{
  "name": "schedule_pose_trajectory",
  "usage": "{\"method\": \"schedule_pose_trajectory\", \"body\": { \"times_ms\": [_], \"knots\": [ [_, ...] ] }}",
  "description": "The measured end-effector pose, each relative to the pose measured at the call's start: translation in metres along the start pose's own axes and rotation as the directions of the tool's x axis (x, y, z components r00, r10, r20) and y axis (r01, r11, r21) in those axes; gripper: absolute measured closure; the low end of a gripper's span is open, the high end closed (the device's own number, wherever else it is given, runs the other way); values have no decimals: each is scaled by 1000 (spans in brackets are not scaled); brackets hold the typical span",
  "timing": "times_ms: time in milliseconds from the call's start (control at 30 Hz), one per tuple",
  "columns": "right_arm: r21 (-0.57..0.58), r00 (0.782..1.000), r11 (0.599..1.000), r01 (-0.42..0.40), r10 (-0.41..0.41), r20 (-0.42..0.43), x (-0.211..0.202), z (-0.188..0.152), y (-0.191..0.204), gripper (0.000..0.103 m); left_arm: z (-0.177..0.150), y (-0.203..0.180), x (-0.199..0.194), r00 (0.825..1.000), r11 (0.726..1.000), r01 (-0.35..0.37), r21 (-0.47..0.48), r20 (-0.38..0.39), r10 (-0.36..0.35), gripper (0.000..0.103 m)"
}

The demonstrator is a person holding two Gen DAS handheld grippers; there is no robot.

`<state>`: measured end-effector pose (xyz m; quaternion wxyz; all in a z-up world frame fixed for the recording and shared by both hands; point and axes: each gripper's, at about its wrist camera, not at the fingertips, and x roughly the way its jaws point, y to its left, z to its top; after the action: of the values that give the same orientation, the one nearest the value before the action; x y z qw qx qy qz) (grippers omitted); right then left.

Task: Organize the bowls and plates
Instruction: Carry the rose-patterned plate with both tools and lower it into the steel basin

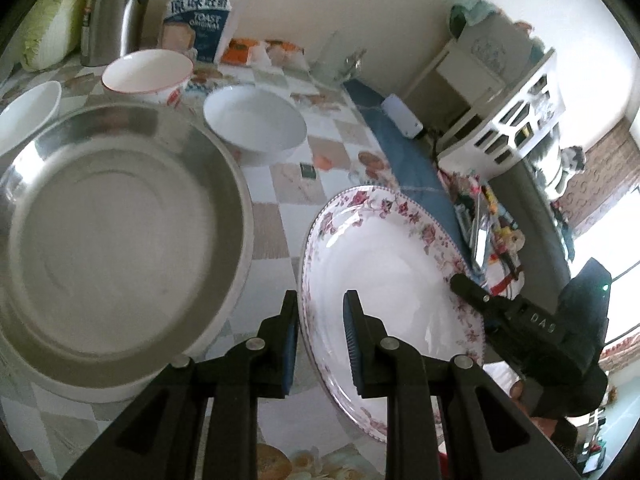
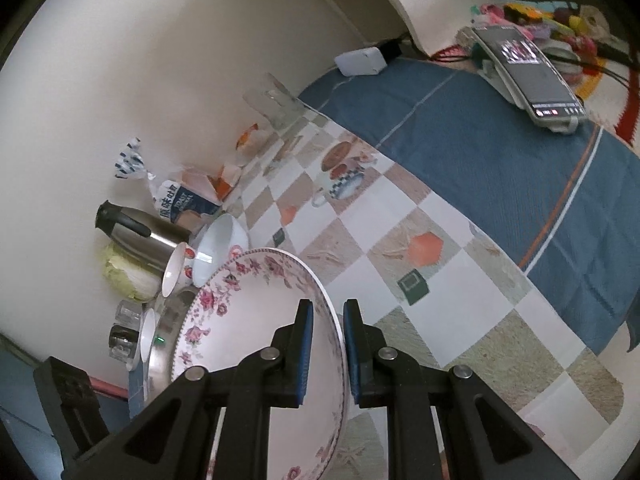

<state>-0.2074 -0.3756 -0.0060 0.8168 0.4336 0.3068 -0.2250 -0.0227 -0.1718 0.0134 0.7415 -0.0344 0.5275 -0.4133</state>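
Note:
A white plate with pink flowers on its rim [image 1: 384, 264] is tilted up off the table. My left gripper [image 1: 322, 312] straddles its near left rim, and my right gripper [image 1: 464, 284] holds the opposite rim. In the right wrist view the plate [image 2: 256, 320] stands on edge, its rim clamped between the blue pads of my right gripper [image 2: 326, 320]. A large steel basin [image 1: 116, 232] lies left of the plate. Behind it stand a plain white bowl [image 1: 256, 124], a red-rimmed bowl [image 1: 148, 74] and another white dish [image 1: 28, 112].
A steel kettle [image 1: 116, 8], a cabbage [image 1: 52, 20] and a toast bag [image 1: 196, 20] stand along the back wall. A blue cloth [image 2: 460, 132] covers the table's right part, with a phone [image 2: 528, 68] and a white box [image 2: 360, 62] on it.

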Motion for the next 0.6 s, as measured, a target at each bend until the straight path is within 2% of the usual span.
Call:
{"method": "schedule_pose_trajectory", "body": {
  "times_ms": [400, 600],
  "knots": [
    [-111, 999, 993, -36, 37, 7, -1, 8, 63, 86, 21, 40, -35, 994, 992, 66, -107, 90, -56, 81],
    [-157, 998, 985, -64, 64, -8, 9, 8, 99, 86, 28, 68, -57, 987, 984, 76, -162, 150, -51, 81]
  ]
}}
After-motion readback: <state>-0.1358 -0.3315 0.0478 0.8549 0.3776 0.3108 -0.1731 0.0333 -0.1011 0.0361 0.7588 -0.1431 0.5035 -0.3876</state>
